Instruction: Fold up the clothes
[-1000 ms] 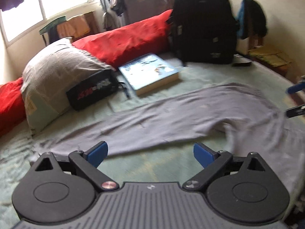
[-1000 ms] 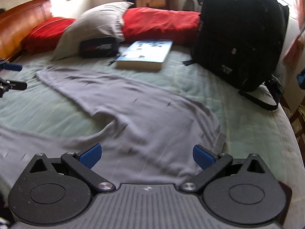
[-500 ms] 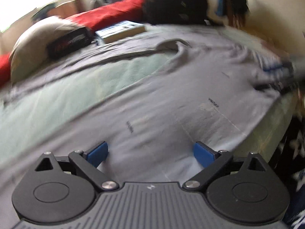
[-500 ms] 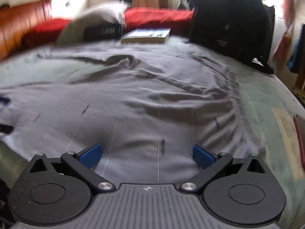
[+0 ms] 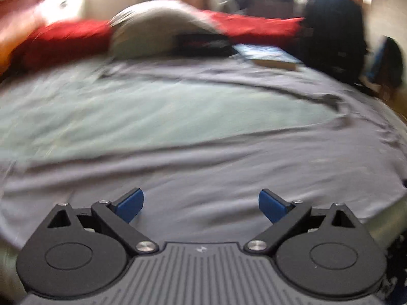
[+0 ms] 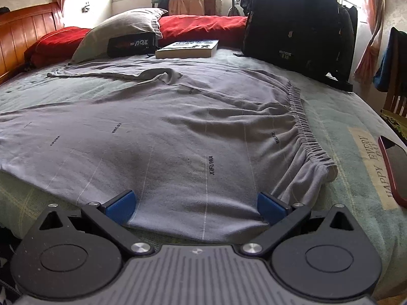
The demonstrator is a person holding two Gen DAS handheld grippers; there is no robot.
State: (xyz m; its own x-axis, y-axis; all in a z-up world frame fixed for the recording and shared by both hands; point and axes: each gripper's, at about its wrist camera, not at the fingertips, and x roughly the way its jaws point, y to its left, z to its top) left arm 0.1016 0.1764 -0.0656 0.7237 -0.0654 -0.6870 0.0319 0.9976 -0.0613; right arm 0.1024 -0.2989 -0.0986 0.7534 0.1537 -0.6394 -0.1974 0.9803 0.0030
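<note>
Both my grippers have dropped low to the near edge of the bed since a second ago, when they hung higher over the grey pants.

Left view: it is blurry. My left gripper [image 5: 201, 204] sits at the bottom middle with its jaws spread wide, holding nothing. The grey pants [image 5: 229, 167] fill the lower half of the picture. One leg runs off toward the upper right. Green bed cover [image 5: 157, 111] shows in the middle, between the legs.

Right view: this one is sharp. My right gripper [image 6: 194, 204] is at the bottom middle, jaws spread wide too, one on each side of the cloth edge but not pinching it. The pants [image 6: 157, 137] lie flat and open across the middle. The stretchy waistband [image 6: 304, 124] runs down the right side. A book [image 6: 188, 48] and a black backpack [image 6: 295, 23] sit at the top.

I think the pants are soft, light and floppy. They will sag and slide if I lift one spot only. The thick waistband looks like the best place to grab, with the other gripper on a leg.
</note>
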